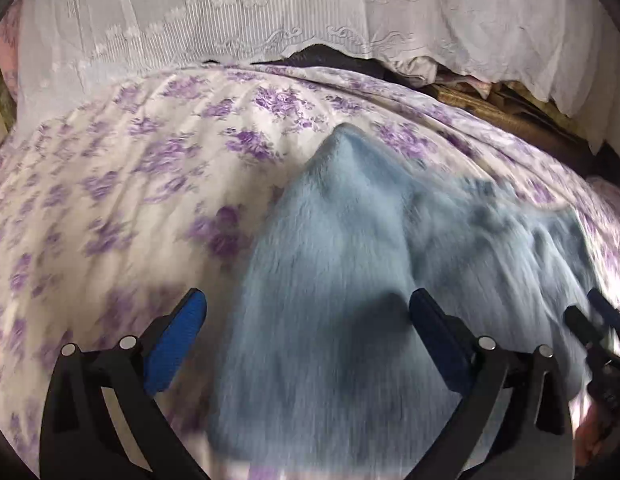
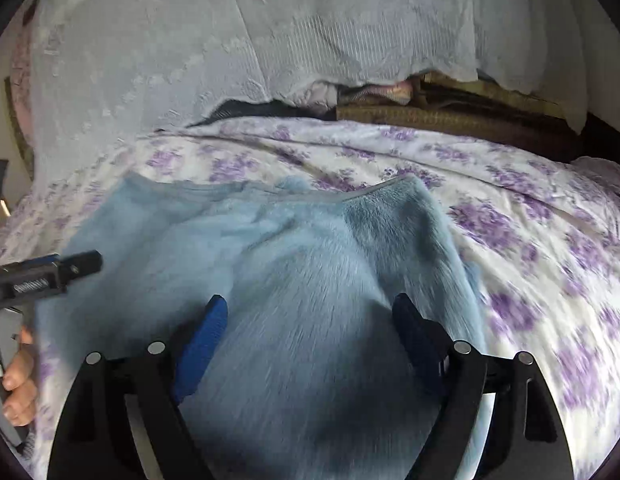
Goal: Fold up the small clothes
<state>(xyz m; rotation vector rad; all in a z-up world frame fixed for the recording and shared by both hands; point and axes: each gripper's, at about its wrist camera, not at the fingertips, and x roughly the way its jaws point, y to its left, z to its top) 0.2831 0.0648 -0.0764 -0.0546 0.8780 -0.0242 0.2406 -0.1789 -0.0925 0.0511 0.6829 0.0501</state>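
Both the left gripper [image 1: 306,312] and the right gripper [image 2: 308,314] stand wide, gripping nothing. The blue fleece garment [image 2: 278,264] lies mid-frame, rumpled on the floral bedsheet [image 1: 122,184]; folding looks barely begun.

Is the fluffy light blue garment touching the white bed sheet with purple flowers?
Touching. In the right wrist view the fluffy light blue garment lies spread directly on the white bed sheet with purple flowers, with no gap along its far edge.
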